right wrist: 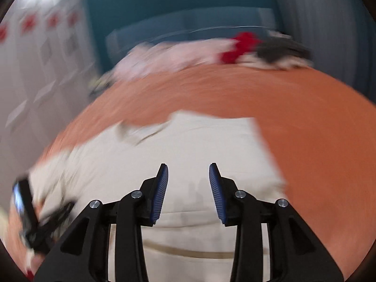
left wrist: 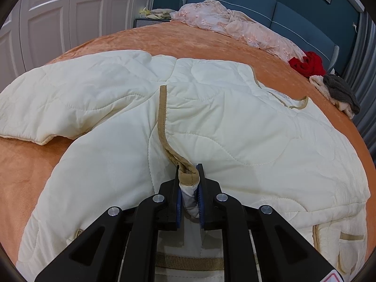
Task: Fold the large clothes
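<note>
The left gripper [left wrist: 189, 168] clamps the cream jacket's [left wrist: 211, 122] tan trim [left wrist: 162, 115]; above the jacket, the right gripper [right wrist: 188, 168] hangs parted.

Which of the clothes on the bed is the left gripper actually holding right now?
The cream quilted jacket: the left gripper is shut on its tan-trimmed edge. The pink lace garment, red garment and grey one lie untouched far behind.

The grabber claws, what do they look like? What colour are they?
Both are the same. The left gripper and right gripper have chunky black angular arms joined by round silver bolts. Each finger carries a blue ribbed pad. A red-and-white sticker corner shows on the left one. No cables or sleeves are visible.
</note>
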A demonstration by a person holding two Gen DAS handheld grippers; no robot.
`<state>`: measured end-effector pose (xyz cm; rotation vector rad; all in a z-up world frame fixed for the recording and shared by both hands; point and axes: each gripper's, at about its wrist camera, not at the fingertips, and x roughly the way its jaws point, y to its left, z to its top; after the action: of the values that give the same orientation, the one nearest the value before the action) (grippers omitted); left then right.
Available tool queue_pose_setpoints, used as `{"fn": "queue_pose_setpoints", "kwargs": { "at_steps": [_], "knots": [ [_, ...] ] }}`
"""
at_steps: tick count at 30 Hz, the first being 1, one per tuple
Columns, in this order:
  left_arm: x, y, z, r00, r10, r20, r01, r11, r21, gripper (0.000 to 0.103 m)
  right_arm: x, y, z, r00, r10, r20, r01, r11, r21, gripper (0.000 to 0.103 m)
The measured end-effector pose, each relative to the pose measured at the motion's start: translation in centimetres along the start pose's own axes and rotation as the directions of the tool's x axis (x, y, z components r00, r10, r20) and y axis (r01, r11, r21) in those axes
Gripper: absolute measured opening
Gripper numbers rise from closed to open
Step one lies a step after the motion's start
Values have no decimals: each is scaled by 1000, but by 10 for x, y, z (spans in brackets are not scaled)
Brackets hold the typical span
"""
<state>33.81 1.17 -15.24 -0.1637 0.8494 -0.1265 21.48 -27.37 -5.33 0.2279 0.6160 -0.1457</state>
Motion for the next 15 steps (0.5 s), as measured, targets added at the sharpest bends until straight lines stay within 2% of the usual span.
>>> {"fn": "queue_pose_setpoints", "kwargs": {
  "at_steps": [3,7,10,15],
  "knots": [
    [0,0,0,1000,-6,1,6,1000,-5,12,29,33,-5,996,46,-72,-51,997,-66,34],
    [0,2,0,1000,-18,5,18,1000,-13,12,72,48,-28,981,42,-188,-53,997,-54,34],
    [0,3,0,1000,-29,11,29,999,-19,12,83,46,-53,977,19,-213,-33,998,-58,34],
    [1,5,0,999,-38,20,38,999,-26,12,88,44,-55,976,24,-218,-36,998,-53,34]
  ]
}}
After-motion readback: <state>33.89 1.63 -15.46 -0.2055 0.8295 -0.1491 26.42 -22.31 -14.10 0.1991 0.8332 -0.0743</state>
